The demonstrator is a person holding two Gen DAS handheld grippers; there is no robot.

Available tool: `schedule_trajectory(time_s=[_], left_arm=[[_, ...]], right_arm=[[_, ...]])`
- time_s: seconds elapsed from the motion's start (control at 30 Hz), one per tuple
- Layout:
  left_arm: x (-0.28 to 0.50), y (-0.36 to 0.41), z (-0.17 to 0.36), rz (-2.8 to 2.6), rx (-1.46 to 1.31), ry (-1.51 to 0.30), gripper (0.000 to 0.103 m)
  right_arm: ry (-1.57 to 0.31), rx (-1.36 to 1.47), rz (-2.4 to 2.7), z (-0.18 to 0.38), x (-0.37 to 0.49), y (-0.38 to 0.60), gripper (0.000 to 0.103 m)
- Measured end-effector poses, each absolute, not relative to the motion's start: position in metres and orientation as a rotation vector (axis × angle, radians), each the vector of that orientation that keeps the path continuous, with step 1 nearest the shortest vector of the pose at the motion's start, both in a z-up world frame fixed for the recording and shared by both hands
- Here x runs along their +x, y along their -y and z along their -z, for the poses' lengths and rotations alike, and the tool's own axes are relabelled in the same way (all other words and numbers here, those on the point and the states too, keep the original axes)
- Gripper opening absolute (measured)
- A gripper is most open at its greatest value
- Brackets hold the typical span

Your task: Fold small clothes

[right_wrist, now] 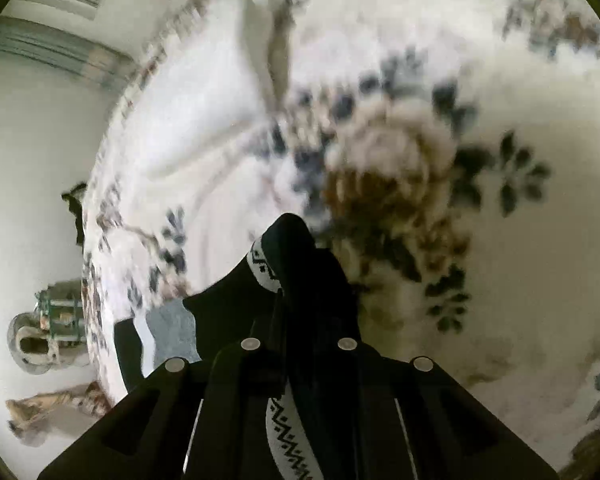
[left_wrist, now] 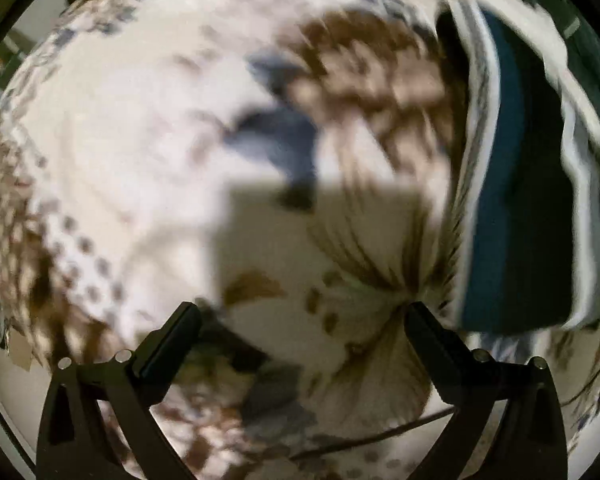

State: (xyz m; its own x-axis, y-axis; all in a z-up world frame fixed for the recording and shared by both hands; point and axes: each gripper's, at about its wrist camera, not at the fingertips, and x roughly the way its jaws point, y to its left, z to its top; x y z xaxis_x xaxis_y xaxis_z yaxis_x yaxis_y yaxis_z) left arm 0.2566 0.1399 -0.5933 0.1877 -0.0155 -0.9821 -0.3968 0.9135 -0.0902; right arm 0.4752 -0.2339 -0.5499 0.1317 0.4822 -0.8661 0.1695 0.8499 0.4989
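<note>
Cream floral bedspread [left_wrist: 112, 132] is filling both your views, patterned in brown and blue. Only your left view is showing a folded teal-and-white garment [left_wrist: 516, 184] lying at the right, beside your left gripper [left_wrist: 302, 320], whose jaws are standing spread wide with nothing between them. Only your right view is showing your right gripper [right_wrist: 296, 280] pinching a black sock [right_wrist: 284, 248] with a white patterned band, above the bedspread.
</note>
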Motion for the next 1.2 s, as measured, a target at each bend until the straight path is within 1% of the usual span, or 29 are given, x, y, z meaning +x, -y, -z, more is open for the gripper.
schedule_trajectory(time_s=[0.03,0.07,0.1,0.13,0.17,0.27,0.37,0.4,0.43,0.47,0.5,0.53,0.57,0.63,0.7,0.77,0.83,0.9,0.93,0.97,1.0,1.03,1.13,1.2], left_arm=[[0.262,-0.146,0.584,-0.284,-0.379,-1.341,0.103],[0.266,-0.153,0.572,-0.279,-0.399,-1.314,0.103],[0.27,-0.159,0.563,-0.273,-0.414,-1.29,0.103],[0.275,-0.162,0.555,-0.261,-0.434,-1.267,0.103],[0.281,-0.163,0.549,-0.233,-0.467,-1.245,0.103],[0.299,-0.146,0.553,-0.141,-0.55,-1.225,0.103],[0.31,-0.13,0.572,-0.075,-0.615,-1.249,0.103],[0.313,-0.129,0.576,-0.059,-0.635,-1.25,0.101],[0.31,-0.123,0.58,-0.049,-0.658,-1.257,0.09],[0.309,-0.119,0.588,-0.033,-0.69,-1.258,0.07],[0.31,-0.117,0.592,-0.022,-0.716,-1.251,0.056],[0.302,-0.112,0.591,0.002,-0.745,-1.238,0.031],[0.297,-0.114,0.583,0.005,-0.751,-1.228,0.027],[0.302,-0.107,0.583,0.005,-0.736,-1.212,0.024],[0.304,-0.109,0.585,0.02,-0.741,-1.225,0.024],[0.311,-0.11,0.591,0.035,-0.723,-1.261,0.027],[0.308,-0.12,0.583,0.051,-0.706,-1.284,0.027],[0.316,-0.13,0.57,0.049,-0.655,-1.275,0.031],[0.319,-0.133,0.565,0.058,-0.64,-1.259,0.039],[0.326,-0.139,0.56,0.067,-0.635,-1.234,0.053],[0.332,-0.144,0.559,0.064,-0.637,-1.212,0.059],[0.342,-0.148,0.559,0.062,-0.649,-1.194,0.062],[0.385,-0.155,0.57,0.107,-0.693,-1.175,0.062],[0.417,-0.157,0.583,0.144,-0.732,-1.16,0.061]], right_arm=[[-1.469,0.567,-0.244,0.554,0.474,0.234,0.016],[-1.469,0.571,-0.236,0.553,0.47,0.24,0.031],[-1.461,0.587,-0.226,0.549,0.463,0.247,0.052],[-1.458,0.61,-0.226,0.546,0.456,0.254,0.059],[-1.462,0.639,-0.23,0.543,0.446,0.262,0.062],[-1.559,0.716,-0.252,0.553,0.406,0.274,0.062],[-1.699,0.797,-0.284,0.58,0.36,0.272,0.062],[-1.727,0.838,-0.302,0.589,0.35,0.268,0.062],[-1.732,0.887,-0.311,0.595,0.341,0.267,0.062],[-1.718,0.936,-0.311,0.598,0.333,0.268,0.058],[-1.67,0.961,-0.273,0.596,0.325,0.272,0.025],[-1.64,0.974,-0.255,0.594,0.322,0.274,0.021],[-1.608,0.977,-0.236,0.588,0.318,0.275,0.019],[-1.545,0.887,-0.184,0.569,0.314,0.278,0.016],[-1.53,0.838,-0.136,0.563,0.312,0.281,0.014],[-1.599,0.822,-0.137,0.579,0.314,0.278,0.015],[-1.649,0.832,-0.176,0.589,0.319,0.28,0.019],[-1.651,0.816,-0.198,0.583,0.33,0.283,0.03],[-1.63,0.797,-0.192,0.576,0.338,0.287,0.04],[-1.596,0.758,-0.19,0.564,0.347,0.29,0.049],[-1.574,0.717,-0.199,0.555,0.356,0.29,0.053],[-1.559,0.681,-0.219,0.546,0.364,0.285,0.053],[-1.546,0.605,-0.29,0.53,0.39,0.264,0.053],[-1.547,0.587,-0.301,0.53,0.405,0.255,0.053]])
